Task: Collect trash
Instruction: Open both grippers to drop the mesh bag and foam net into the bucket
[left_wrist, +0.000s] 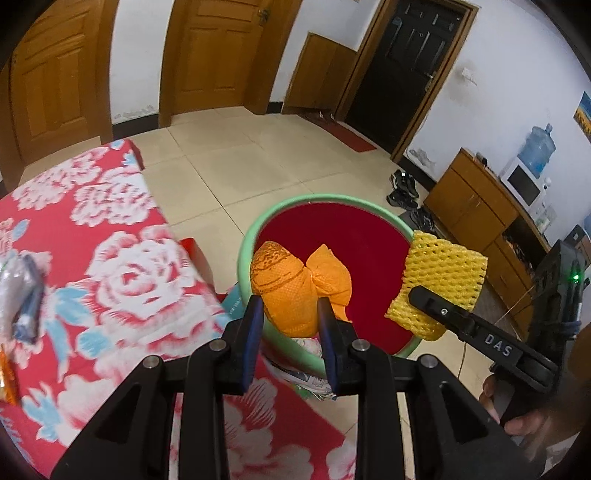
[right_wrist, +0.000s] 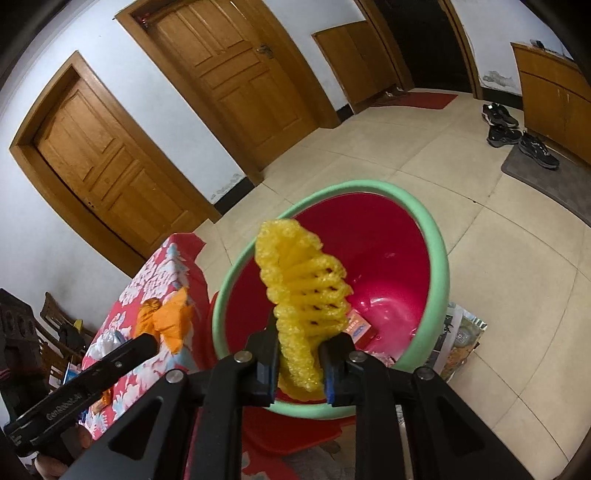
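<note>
Trash hangs over the red bin (right_wrist: 388, 258) for dropping: left gripper (left_wrist: 290, 314) clamps an orange bag (left_wrist: 295, 284), right gripper (right_wrist: 299, 350) pinches yellow foam netting (right_wrist: 303, 280).

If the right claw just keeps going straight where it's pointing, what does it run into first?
Probably the inside of the red bin. The right claw carries the yellow foam net over the green rim, aimed into it; depth is uncertain.

The silver-and-blue wrapper (left_wrist: 24, 291) on the floral tablecloth (left_wrist: 122, 266) is blurred. Print on the small box (right_wrist: 360, 326) inside the red bucket (right_wrist: 441, 258) is unreadable; the yellow foam net (right_wrist: 304, 295) hides part of it.
</note>
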